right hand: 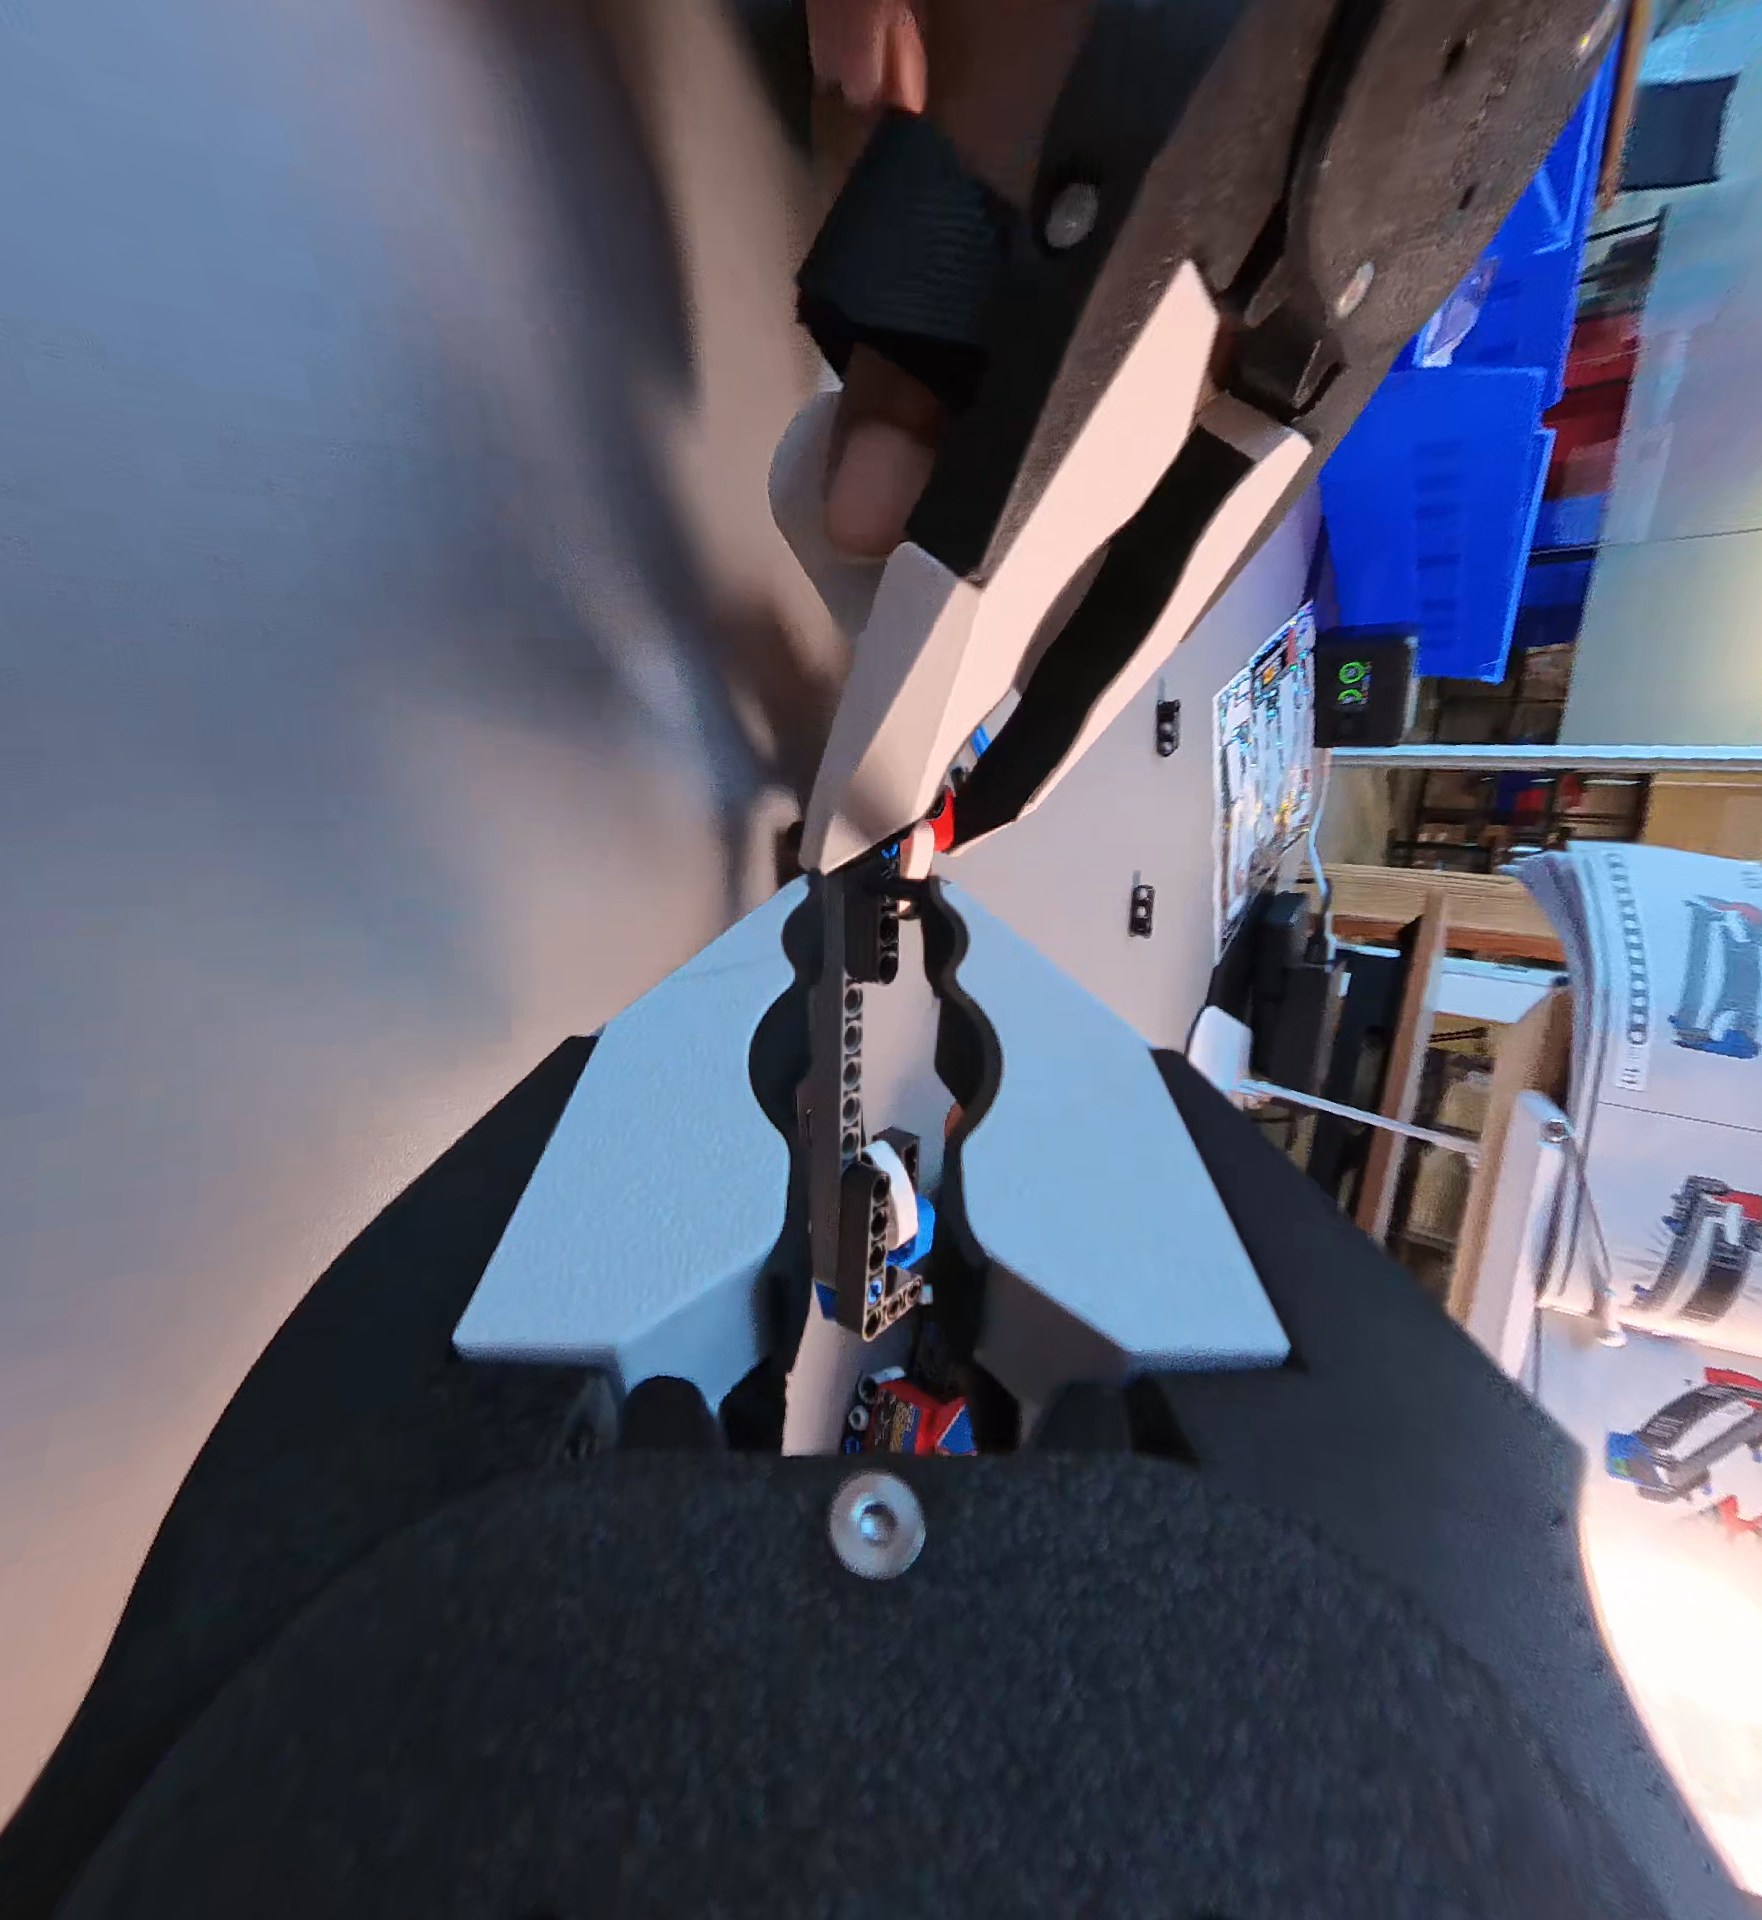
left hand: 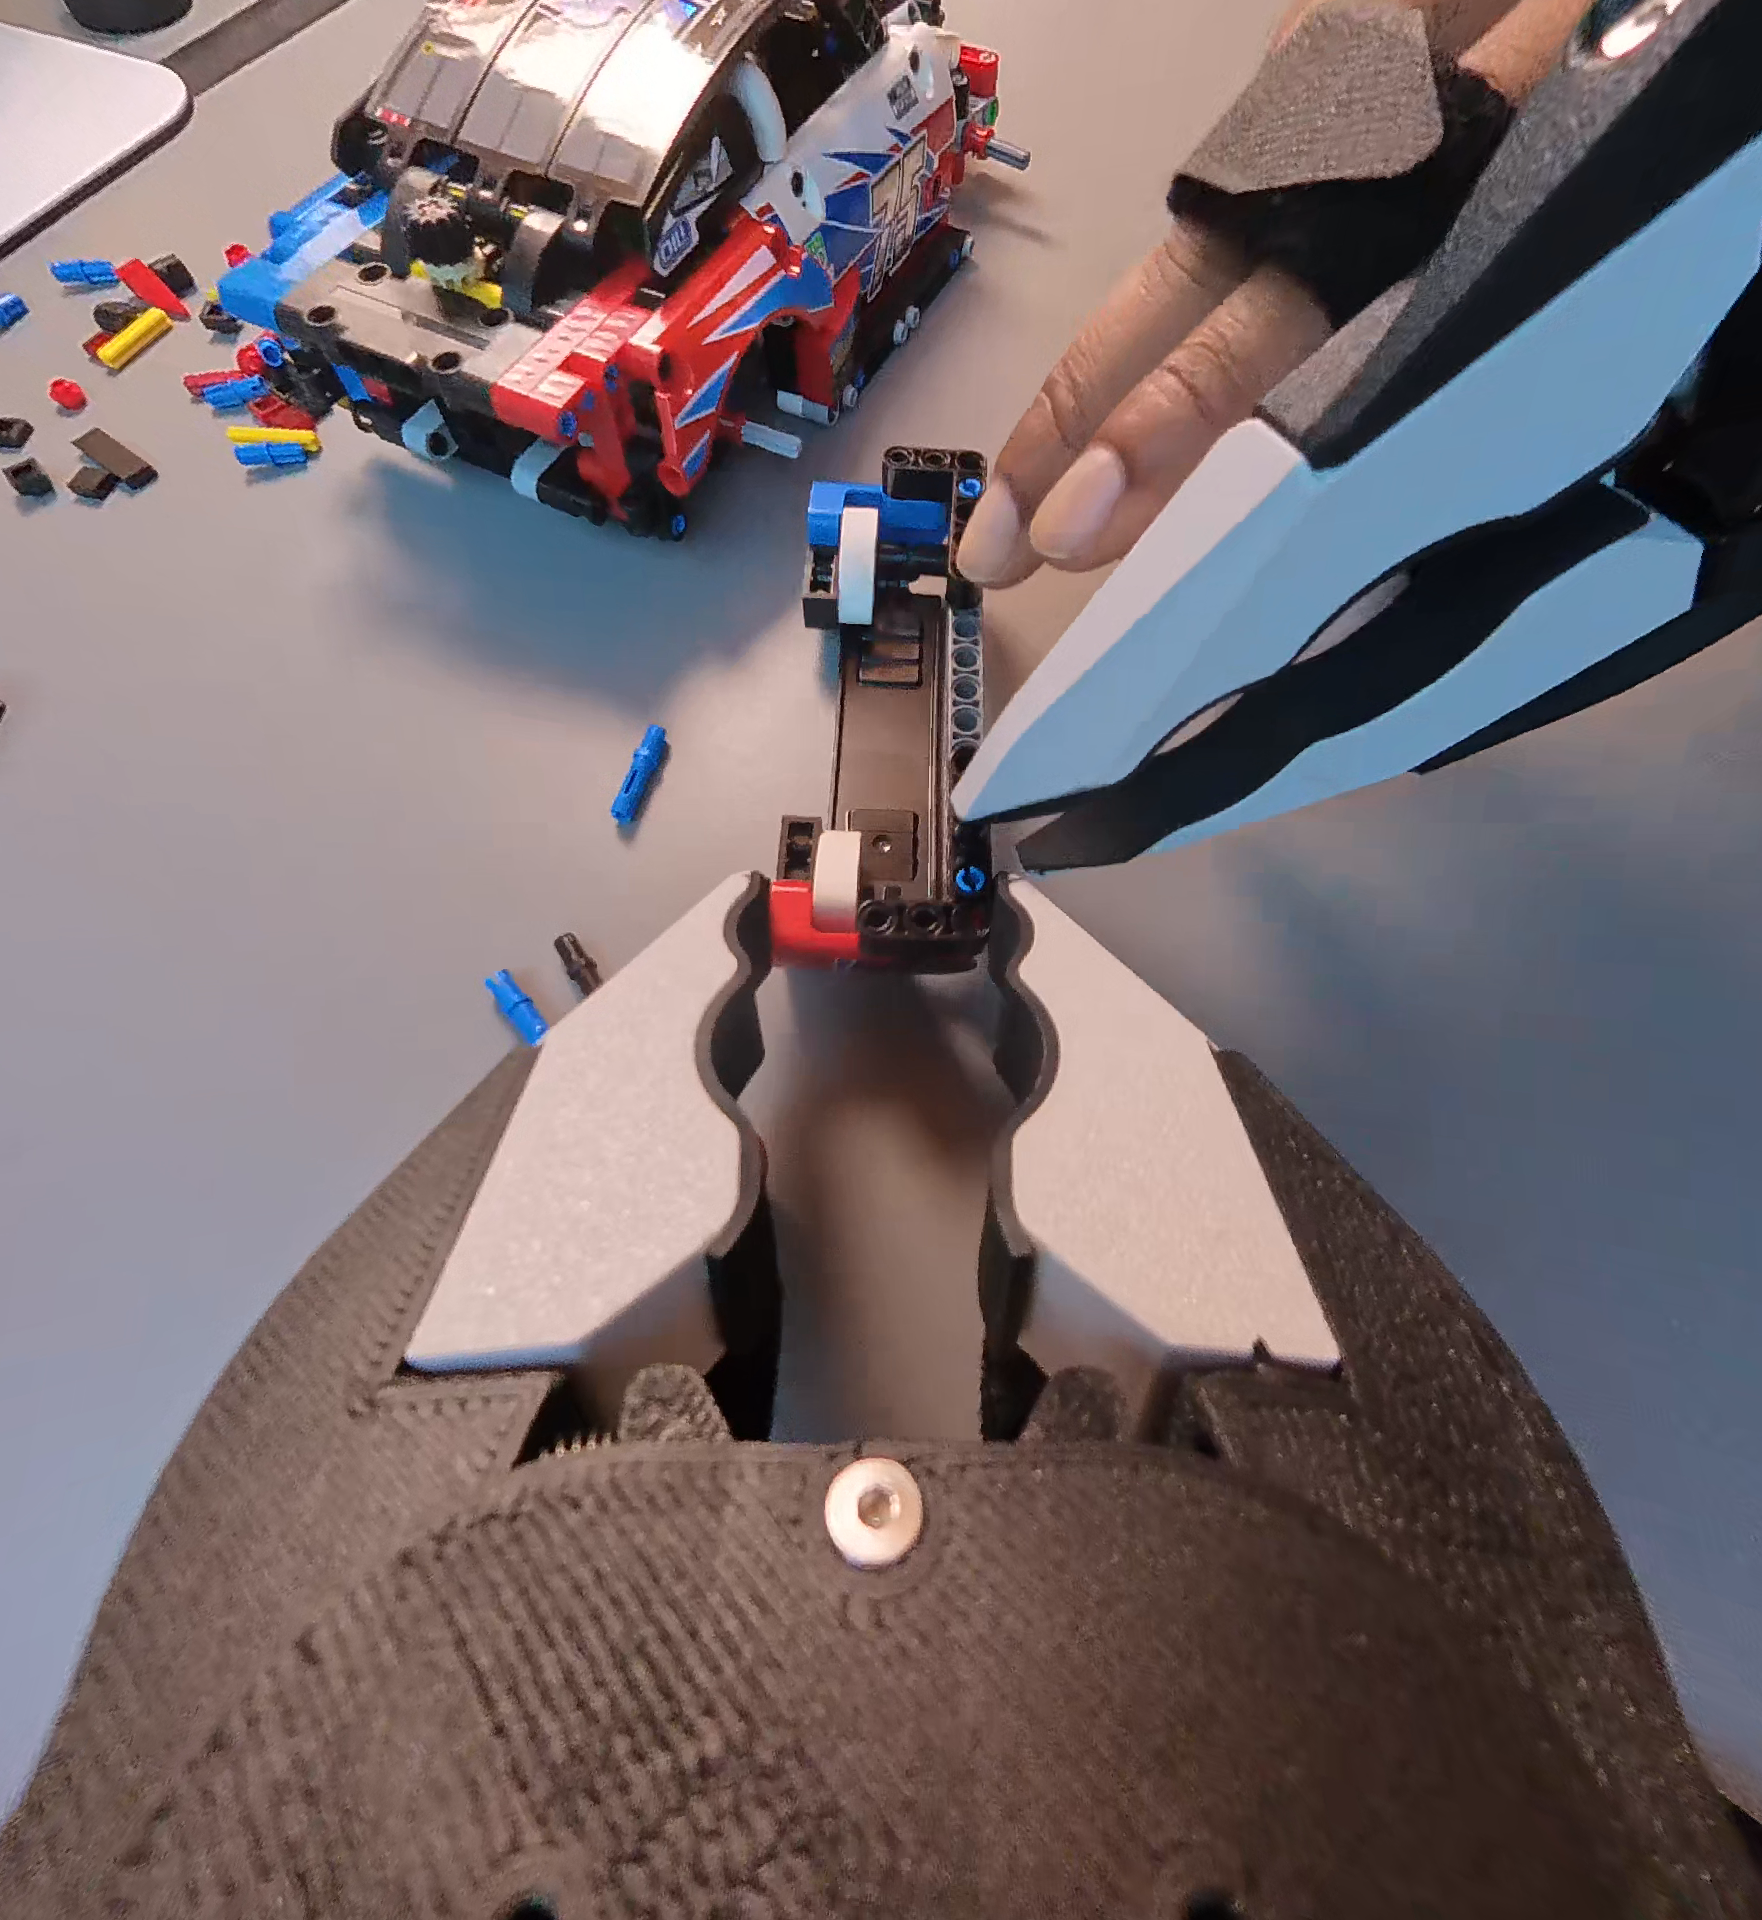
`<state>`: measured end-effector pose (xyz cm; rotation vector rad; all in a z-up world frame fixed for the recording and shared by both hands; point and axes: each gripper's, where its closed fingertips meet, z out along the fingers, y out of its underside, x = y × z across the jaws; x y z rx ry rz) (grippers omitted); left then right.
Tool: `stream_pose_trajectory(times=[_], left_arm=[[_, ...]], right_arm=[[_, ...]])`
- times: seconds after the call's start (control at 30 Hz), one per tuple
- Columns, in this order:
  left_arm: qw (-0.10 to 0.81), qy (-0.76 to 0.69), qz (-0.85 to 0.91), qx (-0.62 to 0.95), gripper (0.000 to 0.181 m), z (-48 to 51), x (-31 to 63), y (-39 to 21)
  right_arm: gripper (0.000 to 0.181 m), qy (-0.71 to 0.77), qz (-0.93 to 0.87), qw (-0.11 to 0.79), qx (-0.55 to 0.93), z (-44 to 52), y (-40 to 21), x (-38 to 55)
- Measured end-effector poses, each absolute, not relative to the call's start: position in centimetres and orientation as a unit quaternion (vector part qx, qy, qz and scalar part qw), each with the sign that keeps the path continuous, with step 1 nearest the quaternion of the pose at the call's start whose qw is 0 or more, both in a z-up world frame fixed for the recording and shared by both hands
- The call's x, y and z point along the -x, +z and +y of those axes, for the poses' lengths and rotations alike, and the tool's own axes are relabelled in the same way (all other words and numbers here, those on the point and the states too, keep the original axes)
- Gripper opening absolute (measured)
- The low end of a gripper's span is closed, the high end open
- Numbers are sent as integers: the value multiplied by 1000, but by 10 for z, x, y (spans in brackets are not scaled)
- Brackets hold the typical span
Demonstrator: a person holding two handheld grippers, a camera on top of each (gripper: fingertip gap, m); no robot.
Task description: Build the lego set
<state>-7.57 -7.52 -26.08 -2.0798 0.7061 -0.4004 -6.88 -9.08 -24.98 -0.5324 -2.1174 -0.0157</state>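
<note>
On grey table: long black lego frame (left hand: 892, 727), red and blue ends
Left gripper (left hand: 872, 914): clamps frame's red end
Right gripper (left hand: 1002, 842): nearly closed, tips at frame's corner; grip unclear

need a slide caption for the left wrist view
Left claw grips a long black lego frame while the right claw touches its corner, the half-built car behind.

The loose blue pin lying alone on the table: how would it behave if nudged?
The blue pin looks round and slim, so it would probably roll sideways. It seems light, likely skidding easily on the smooth table.
</note>
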Motion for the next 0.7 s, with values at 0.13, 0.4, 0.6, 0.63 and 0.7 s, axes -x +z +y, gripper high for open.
stream_pose_trajectory(times=[0.13, 0.4, 0.6, 0.63, 0.7], left_arm=[[430, -212, 261, 838, 40, -75, 79, -258], [387, -336, 201, 835, 40, -79, 78, -252], [370, -381, 181, 828, 41, -81, 73, -250], [369, -383, 181, 827, 40, -82, 73, -250], [365, -392, 178, 826, 40, -82, 72, -249]], right_arm=[[22, -11, -842, 505, 191, -90, -248, 74], [28, -4, -847, 505, 169, -85, -241, 81], [24, 5, -869, 469, 159, -86, -242, 80], [23, 5, -870, 466, 159, -86, -242, 80], [22, 7, -874, 459, 160, -86, -241, 79]])
